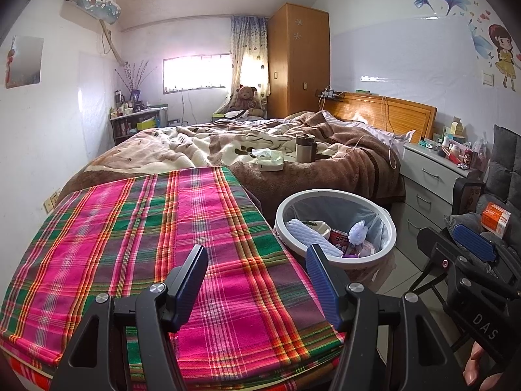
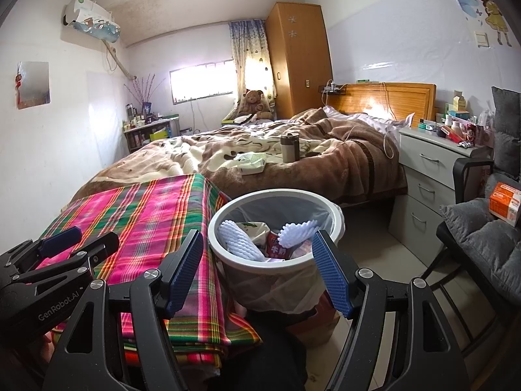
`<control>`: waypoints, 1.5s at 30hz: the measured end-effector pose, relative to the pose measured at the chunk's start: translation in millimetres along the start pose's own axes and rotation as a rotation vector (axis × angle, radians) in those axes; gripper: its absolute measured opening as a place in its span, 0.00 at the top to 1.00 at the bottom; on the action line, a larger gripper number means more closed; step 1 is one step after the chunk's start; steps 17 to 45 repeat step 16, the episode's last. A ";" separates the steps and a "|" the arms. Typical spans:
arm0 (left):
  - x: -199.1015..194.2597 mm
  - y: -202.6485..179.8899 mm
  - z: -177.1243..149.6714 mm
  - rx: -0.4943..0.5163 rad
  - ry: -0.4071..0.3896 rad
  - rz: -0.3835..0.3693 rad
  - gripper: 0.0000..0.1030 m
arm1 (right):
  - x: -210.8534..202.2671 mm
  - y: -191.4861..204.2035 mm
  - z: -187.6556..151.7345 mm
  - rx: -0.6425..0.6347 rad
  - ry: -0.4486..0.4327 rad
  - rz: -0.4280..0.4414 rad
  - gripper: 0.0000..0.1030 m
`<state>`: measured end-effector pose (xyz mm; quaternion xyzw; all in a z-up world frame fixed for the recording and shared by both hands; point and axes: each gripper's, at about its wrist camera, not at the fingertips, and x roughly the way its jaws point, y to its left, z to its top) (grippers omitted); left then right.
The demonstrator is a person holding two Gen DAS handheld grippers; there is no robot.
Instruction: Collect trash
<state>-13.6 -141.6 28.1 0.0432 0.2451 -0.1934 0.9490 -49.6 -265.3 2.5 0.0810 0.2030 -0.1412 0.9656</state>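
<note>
A white round trash bin [image 1: 389, 228] [image 2: 332, 210] with a clear liner stands on the floor beside the bed. Inside lie white foam netting [image 2: 239, 239], a red can [image 2: 276, 247] and other scraps. My left gripper [image 1: 257, 285] hovers open over the plaid cloth [image 1: 146, 244], nothing between its blue pads. My right gripper [image 2: 257, 268] is open just in front of the bin, empty; it also shows at the right of the left wrist view [image 1: 456, 244]. On the bed lie a pale tissue pack [image 1: 270, 161] [image 2: 250, 163] and a tumbler [image 1: 304, 148] [image 2: 289, 148].
A brown blanket covers the bed [image 1: 325, 176]. A grey nightstand [image 2: 433, 176] crowded with small items stands right of it. A chair with a grey cushion [image 2: 482, 238] holds an orange box [image 2: 503, 203]. A wardrobe [image 2: 296, 58] stands at the back.
</note>
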 end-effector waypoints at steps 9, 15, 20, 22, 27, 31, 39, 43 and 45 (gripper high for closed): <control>0.7 2.7 -1.9 -0.003 0.001 0.000 0.39 | 0.5 2.0 -2.1 -0.001 0.003 0.001 0.31; 2.4 3.2 -2.1 -0.004 0.005 0.002 0.39 | 0.2 2.4 -2.2 -0.002 0.004 0.001 0.31; 2.6 3.4 -2.4 -0.004 0.005 0.001 0.39 | 0.0 2.4 -2.3 -0.001 0.004 0.001 0.31; 2.6 3.4 -2.4 -0.004 0.005 0.001 0.39 | 0.0 2.4 -2.3 -0.001 0.004 0.001 0.31; 2.6 3.4 -2.4 -0.004 0.005 0.001 0.39 | 0.0 2.4 -2.3 -0.001 0.004 0.001 0.31; 2.6 3.4 -2.4 -0.004 0.005 0.001 0.39 | 0.0 2.4 -2.3 -0.001 0.004 0.001 0.31; 2.6 3.4 -2.4 -0.004 0.005 0.001 0.39 | 0.0 2.4 -2.3 -0.001 0.004 0.001 0.31; 2.6 3.4 -2.4 -0.004 0.005 0.001 0.39 | 0.0 2.4 -2.3 -0.001 0.004 0.001 0.31; 2.6 3.4 -2.4 -0.004 0.005 0.001 0.39 | 0.0 2.4 -2.3 -0.001 0.004 0.001 0.31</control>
